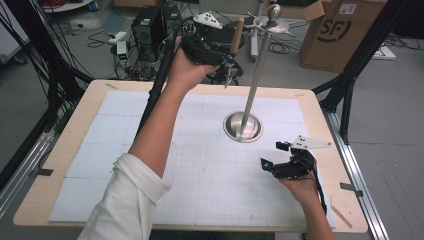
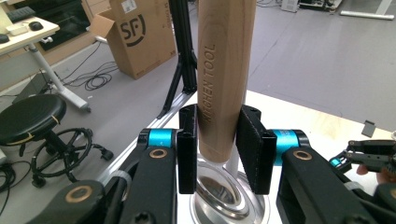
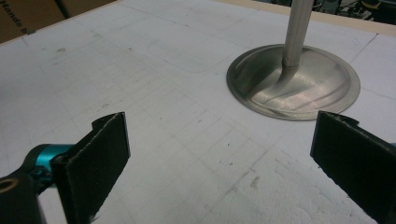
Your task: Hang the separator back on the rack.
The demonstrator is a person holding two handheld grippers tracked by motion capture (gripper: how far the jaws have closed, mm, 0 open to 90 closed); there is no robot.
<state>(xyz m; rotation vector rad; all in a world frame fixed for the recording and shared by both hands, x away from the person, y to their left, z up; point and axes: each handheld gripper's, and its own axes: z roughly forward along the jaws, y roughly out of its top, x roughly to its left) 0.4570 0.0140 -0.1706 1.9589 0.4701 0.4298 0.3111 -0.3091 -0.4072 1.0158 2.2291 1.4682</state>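
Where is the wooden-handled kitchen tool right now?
The wooden-handled kitchen tool is held aloft in the left claw, above the table's far edge, just left of the metal stand.

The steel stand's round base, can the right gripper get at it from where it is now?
Probably yes. The right gripper is open, low over the mat, and the base lies just ahead of it with bare mat between.

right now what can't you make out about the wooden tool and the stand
- Wooden handle: its upper end is cut off by the top edge in the left gripper view.
- Tool's working end: too small and dark against the clutter in the high view.
- Metal stand: its pole runs off the top edge in the right gripper view.
- Hooks at the stand's top: blurred in the high view.
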